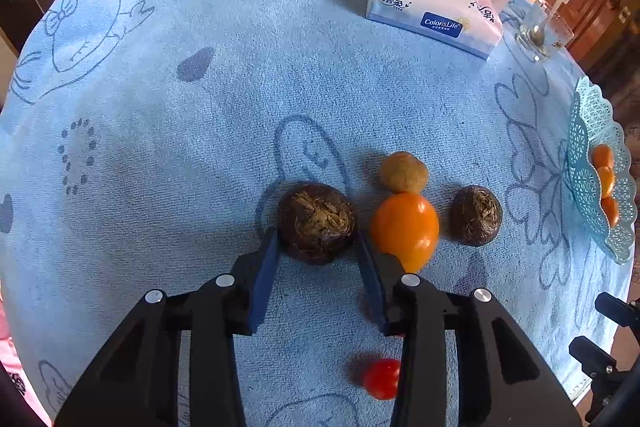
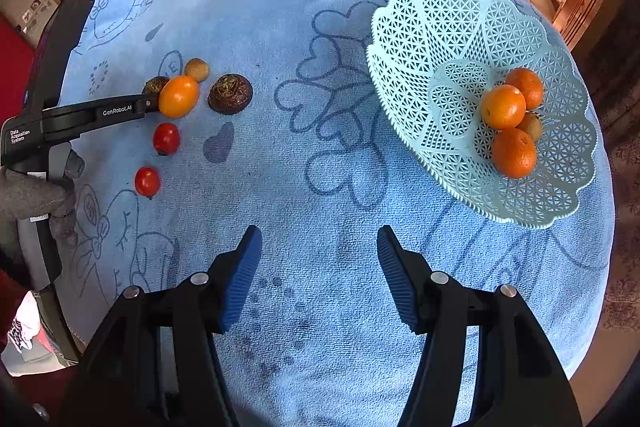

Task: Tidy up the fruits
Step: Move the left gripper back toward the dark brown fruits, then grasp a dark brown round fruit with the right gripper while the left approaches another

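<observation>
Left wrist view: the left gripper (image 1: pixel 318 247) has its blue pads on either side of a dark brown fruit (image 1: pixel 316 223) on the blue towel (image 1: pixel 160 107) — the tips look right at its sides, but I can't tell if they're actually squeezing yet. Just to its right sit an orange (image 1: pixel 404 227), a small tan fruit (image 1: pixel 403 172) touching it, and a second dark fruit (image 1: pixel 476 215). A cherry tomato (image 1: pixel 382 379) lies under the gripper.

Right wrist view: the right gripper (image 2: pixel 319 251) hovers wide open over bare towel, holding nothing. The teal basket (image 2: pixel 420 27) already has three oranges (image 2: pixel 503 107) and a small brownish fruit. Two tomatoes (image 2: pixel 166 138) are out here, so I'd say roughly six pieces left — under halfway.
</observation>
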`<state>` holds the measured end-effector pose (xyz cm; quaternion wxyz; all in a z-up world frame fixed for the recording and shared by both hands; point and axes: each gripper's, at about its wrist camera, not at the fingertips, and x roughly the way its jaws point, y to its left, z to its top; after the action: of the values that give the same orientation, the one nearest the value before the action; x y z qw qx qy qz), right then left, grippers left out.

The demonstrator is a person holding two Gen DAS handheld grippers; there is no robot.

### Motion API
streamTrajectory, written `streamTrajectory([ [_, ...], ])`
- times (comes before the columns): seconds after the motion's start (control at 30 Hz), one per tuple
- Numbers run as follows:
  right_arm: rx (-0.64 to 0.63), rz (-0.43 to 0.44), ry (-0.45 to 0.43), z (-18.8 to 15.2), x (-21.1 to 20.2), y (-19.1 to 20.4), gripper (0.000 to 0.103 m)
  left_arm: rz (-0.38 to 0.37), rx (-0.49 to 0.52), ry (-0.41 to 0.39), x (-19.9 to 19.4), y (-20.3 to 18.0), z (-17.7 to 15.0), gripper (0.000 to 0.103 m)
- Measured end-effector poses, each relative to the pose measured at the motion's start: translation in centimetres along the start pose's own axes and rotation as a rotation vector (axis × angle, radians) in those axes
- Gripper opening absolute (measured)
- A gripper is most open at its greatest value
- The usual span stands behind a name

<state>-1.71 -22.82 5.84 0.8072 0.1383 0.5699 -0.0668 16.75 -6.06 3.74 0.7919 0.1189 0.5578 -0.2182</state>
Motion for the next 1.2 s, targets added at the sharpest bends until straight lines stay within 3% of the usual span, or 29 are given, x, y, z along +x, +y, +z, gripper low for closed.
streamTrajectory([
  [0.4,-0.018,0.053,0.015,3.3,2.4,3.3,0.061,-0.032,-0.091,-0.042,-4.2,3.1,-2.1,0.034],
  [0.87,-0.052,0.085,0.021,9.5,6.7,6.5,0.061,-0.014,-0.151,-0.018,-5.2,5.1,-5.2,0.035],
  [0.93,-0.063,0.086,0.027,9.8,7.2,6.9,0.061,-0.012,-0.154,-0.014,-5.3,5.3,-5.4,0.036],
  [1.0,-0.080,0.077,0.032,10.3,8.1,7.6,0.061,-0.009,-0.156,-0.011,-5.3,5.3,-5.5,0.046],
  [1.13,-0.107,0.044,0.037,10.6,9.2,8.2,0.059,-0.015,-0.155,-0.009,-5.2,5.2,-5.6,0.050],
  [1.2,-0.119,0.021,0.032,10.5,9.2,8.4,0.049,-0.015,-0.149,-0.008,-5.2,5.0,-5.5,0.054],
])
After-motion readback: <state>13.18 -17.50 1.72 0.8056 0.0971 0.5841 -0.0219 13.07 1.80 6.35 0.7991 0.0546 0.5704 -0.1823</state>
